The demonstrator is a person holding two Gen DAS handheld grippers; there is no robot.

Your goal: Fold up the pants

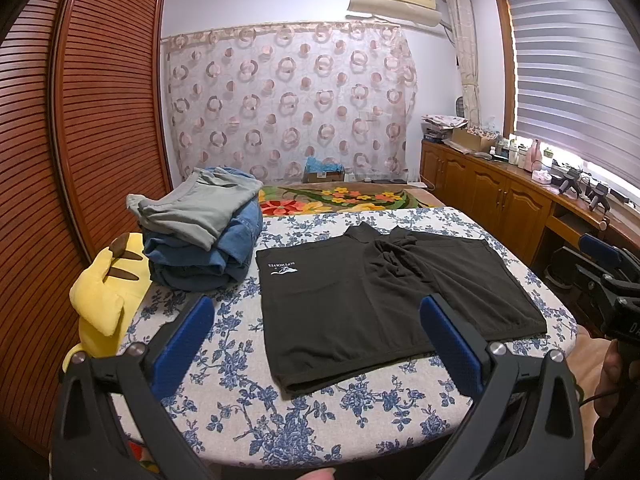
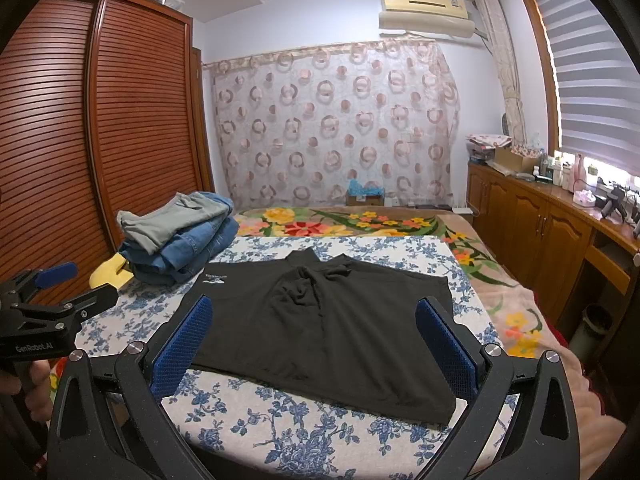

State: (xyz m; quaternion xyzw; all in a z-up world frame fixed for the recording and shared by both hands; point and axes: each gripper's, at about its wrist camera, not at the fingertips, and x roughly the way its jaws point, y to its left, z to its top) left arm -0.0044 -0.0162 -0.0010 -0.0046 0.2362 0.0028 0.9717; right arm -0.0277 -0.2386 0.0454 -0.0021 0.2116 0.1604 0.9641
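The left gripper [image 1: 316,340] and right gripper [image 2: 314,340] hover above the near edge of the floral board [image 1: 360,420], both with jaws spread wide, holding nothing. The black shorts [image 1: 384,300] lie flat mid-board, and a pile of folded jeans [image 1: 204,236] sits at its far left corner.

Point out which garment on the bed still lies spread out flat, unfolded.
The black shorts with the white logo, spread flat on the floral sheet. The grey garment and blue jeans sit folded in a stack.
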